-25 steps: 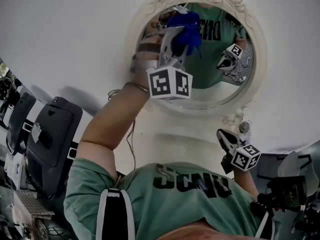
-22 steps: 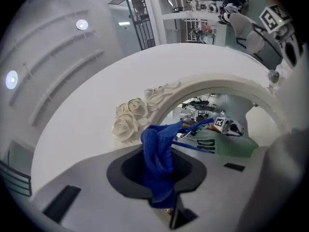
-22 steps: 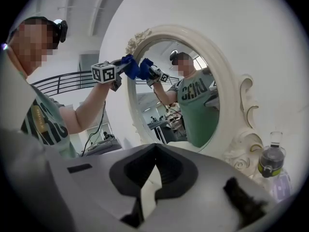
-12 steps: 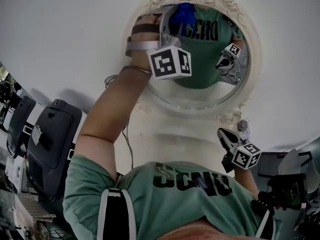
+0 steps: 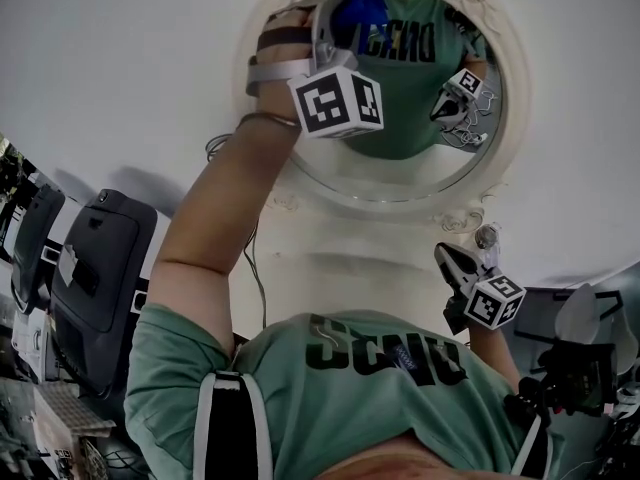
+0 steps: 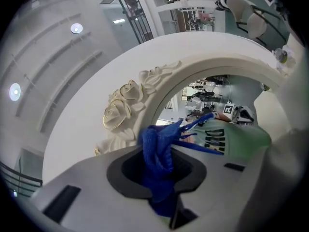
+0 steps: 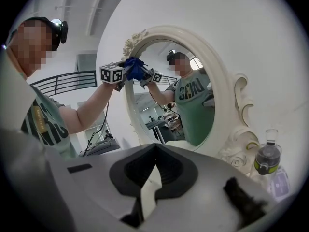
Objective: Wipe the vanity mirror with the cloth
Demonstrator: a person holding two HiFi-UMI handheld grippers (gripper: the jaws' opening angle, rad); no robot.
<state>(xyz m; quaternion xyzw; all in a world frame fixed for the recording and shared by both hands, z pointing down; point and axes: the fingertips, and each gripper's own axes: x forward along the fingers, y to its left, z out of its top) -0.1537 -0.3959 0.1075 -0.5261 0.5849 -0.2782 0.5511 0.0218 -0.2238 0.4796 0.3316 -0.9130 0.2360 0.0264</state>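
Note:
The oval vanity mirror (image 5: pixel 420 138) in its white carved frame (image 5: pixel 500 168) fills the top of the head view. My left gripper (image 5: pixel 335 33) is raised to the glass's upper left, shut on a blue cloth (image 5: pixel 355 16) that presses on the mirror. In the left gripper view the blue cloth (image 6: pixel 157 151) bunches between the jaws, beside the frame's roses (image 6: pixel 120 108) and the glass (image 6: pixel 212 115). My right gripper (image 5: pixel 452 263) hangs low, below the frame's right foot, shut with nothing in it. In the right gripper view, its jaws (image 7: pixel 154 153) face the mirror (image 7: pixel 183 95) and cloth (image 7: pixel 135 67).
A small bottle (image 5: pixel 488 236) stands by the mirror's right foot, also in the right gripper view as a bottle (image 7: pixel 266 158). Black cases (image 5: pixel 100 268) lie at the left. A cable (image 5: pixel 255 268) hangs beside the raised arm.
My left gripper has carried the cloth upward along the glass toward the upper left rim. The right gripper has hardly moved.

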